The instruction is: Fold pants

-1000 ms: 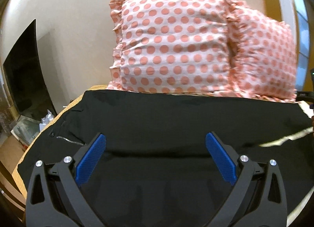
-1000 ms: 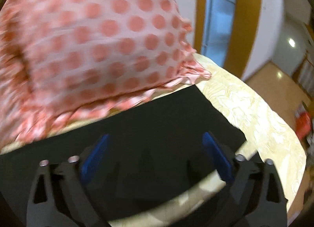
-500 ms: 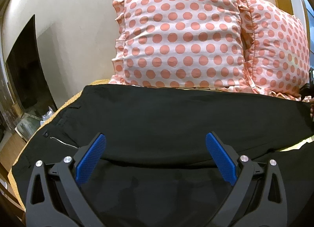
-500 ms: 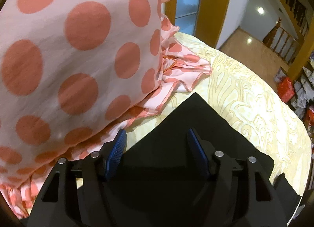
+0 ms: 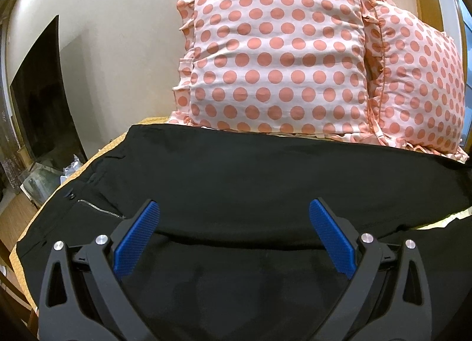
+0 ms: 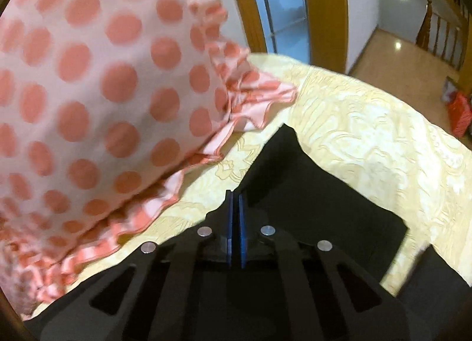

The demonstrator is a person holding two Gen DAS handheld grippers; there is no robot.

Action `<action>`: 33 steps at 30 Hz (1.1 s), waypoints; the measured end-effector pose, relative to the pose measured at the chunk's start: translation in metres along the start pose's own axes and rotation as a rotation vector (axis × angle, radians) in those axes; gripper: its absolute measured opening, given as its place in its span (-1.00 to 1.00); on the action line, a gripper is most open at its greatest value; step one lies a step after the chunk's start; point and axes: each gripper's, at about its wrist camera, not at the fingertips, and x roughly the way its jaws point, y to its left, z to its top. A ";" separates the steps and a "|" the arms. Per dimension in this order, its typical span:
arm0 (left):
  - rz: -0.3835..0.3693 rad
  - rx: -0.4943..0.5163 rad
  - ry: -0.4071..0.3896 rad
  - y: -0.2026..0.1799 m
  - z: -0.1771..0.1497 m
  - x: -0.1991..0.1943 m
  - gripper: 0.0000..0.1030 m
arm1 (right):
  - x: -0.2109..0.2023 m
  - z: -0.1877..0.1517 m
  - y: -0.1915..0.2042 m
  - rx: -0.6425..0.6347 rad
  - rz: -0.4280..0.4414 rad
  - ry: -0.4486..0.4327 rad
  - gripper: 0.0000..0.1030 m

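Your right tongs (image 6: 235, 223) have now closed on the black pants (image 6: 309, 193) leg near the bed's (image 6: 368, 140) pillow-side edge; your left tongs (image 5: 234, 233) stay wide open, empty; only their view shows the zipper (image 5: 98, 209).

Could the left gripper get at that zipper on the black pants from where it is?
Probably yes. The left gripper hangs open over the pants, and the zipper lies exposed just beside its left finger with nothing covering it.
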 end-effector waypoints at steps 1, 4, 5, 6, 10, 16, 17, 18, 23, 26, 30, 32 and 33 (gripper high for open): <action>0.001 -0.003 -0.002 0.001 0.000 -0.003 0.96 | -0.016 -0.004 -0.008 0.015 0.048 -0.027 -0.94; 0.002 -0.020 -0.011 0.007 0.000 -0.013 0.96 | -0.052 -0.018 -0.028 0.035 0.132 -0.081 -0.94; 0.000 -0.029 -0.017 0.010 0.000 -0.017 0.96 | -0.068 -0.026 -0.034 0.037 0.162 -0.104 -0.94; -0.001 -0.035 -0.023 0.012 0.000 -0.020 0.96 | -0.078 -0.031 -0.039 0.033 0.179 -0.119 -0.94; 0.003 -0.052 -0.030 0.019 0.000 -0.032 0.96 | -0.137 -0.076 -0.065 0.023 0.262 -0.180 -0.94; 0.000 -0.074 -0.017 0.031 0.004 -0.041 0.96 | -0.172 -0.144 -0.113 0.042 0.274 -0.177 -0.94; 0.008 -0.072 -0.019 0.033 0.006 -0.042 0.96 | -0.169 -0.151 -0.118 0.048 0.268 -0.163 -0.94; 0.014 -0.073 -0.022 0.035 0.007 -0.043 0.96 | -0.166 -0.156 -0.122 0.050 0.267 -0.143 -0.94; 0.016 -0.078 -0.033 0.042 0.012 -0.041 0.96 | -0.149 -0.166 -0.144 0.128 0.319 -0.050 -0.93; 0.050 -0.027 -0.049 0.040 0.013 -0.040 0.96 | -0.141 -0.163 -0.151 0.187 0.345 -0.006 -0.89; 0.073 0.028 -0.059 0.040 0.020 -0.035 0.96 | -0.131 -0.164 -0.160 0.261 0.404 0.040 -0.88; 0.052 0.033 -0.052 0.041 0.025 -0.029 0.96 | -0.123 -0.166 -0.166 0.314 0.443 0.072 -0.84; 0.042 0.032 -0.038 0.042 0.028 -0.025 0.96 | -0.120 -0.166 -0.170 0.349 0.471 0.086 -0.84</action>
